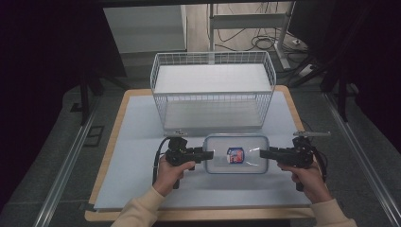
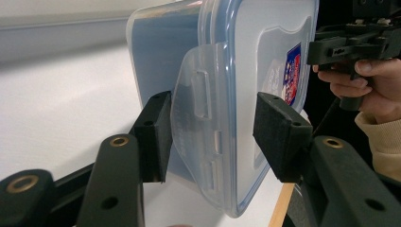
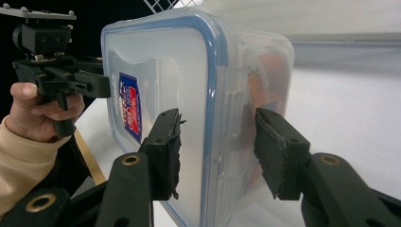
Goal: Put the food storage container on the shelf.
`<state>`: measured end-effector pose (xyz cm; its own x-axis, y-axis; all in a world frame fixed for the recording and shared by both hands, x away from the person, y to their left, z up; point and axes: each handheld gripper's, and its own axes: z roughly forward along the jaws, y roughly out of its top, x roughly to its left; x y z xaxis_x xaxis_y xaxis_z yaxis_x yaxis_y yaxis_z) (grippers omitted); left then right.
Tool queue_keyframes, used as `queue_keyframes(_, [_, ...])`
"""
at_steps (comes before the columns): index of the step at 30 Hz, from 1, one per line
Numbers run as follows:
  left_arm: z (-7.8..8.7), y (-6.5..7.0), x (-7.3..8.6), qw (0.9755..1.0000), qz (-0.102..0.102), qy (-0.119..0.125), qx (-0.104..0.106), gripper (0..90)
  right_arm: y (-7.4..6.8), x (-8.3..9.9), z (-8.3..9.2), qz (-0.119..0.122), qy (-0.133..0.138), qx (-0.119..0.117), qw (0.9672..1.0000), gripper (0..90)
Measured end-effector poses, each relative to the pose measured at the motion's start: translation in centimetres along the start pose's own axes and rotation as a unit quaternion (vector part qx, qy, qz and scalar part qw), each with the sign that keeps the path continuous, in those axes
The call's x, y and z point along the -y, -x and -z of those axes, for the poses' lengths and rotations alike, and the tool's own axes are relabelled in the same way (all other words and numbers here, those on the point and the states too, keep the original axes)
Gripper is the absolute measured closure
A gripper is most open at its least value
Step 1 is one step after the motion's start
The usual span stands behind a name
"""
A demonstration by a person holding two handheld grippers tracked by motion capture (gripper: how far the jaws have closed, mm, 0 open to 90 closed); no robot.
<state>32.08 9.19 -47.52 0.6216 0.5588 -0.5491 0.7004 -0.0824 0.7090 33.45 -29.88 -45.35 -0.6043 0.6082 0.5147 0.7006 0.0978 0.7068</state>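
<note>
Gripping tools held in both hands close in on a clear plastic food container (image 1: 236,154) from opposite ends on a white-topped table (image 1: 137,142). At the container's left short end, the left gripper (image 1: 208,154) has its jaws shut on the box, one pad against the base wall and the other over the blue-rimmed lid, with the lid's locking flap (image 2: 201,118) between them. At the right short end, the right gripper (image 1: 263,153) straddles the rim; in the right gripper view its pads (image 3: 279,151) stand just beside the lid and the wall, and whether they press cannot be told.

A small red, white and blue label (image 1: 235,155) sits on the lid; its writing is too small to read. Something orange shows blurred through the container's side (image 3: 265,80).

Both forearms, in cream sleeves (image 1: 142,210), come in from the near edge, each hand wrapped around a pistol-style handle, the grippers pointing level toward each other. A white wire basket (image 1: 213,90) stands just behind the container.
</note>
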Motion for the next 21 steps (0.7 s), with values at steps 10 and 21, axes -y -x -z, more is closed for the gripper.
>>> queue_keyframes(10, [2.0, 0.7, -2.2, 0.9997, -0.017, 0.012, -0.01, 49.4, -1.1, -2.4, -0.1, 0.024, 0.014, -0.009, 0.9996, 52.5])
queue_keyframes(21, [4.4, 1.4, -4.6, 0.9988, -0.032, 0.033, -0.018, 49.5, -3.1, -5.4, 0.1, 0.052, 0.035, -0.014, 0.9979, 52.5])
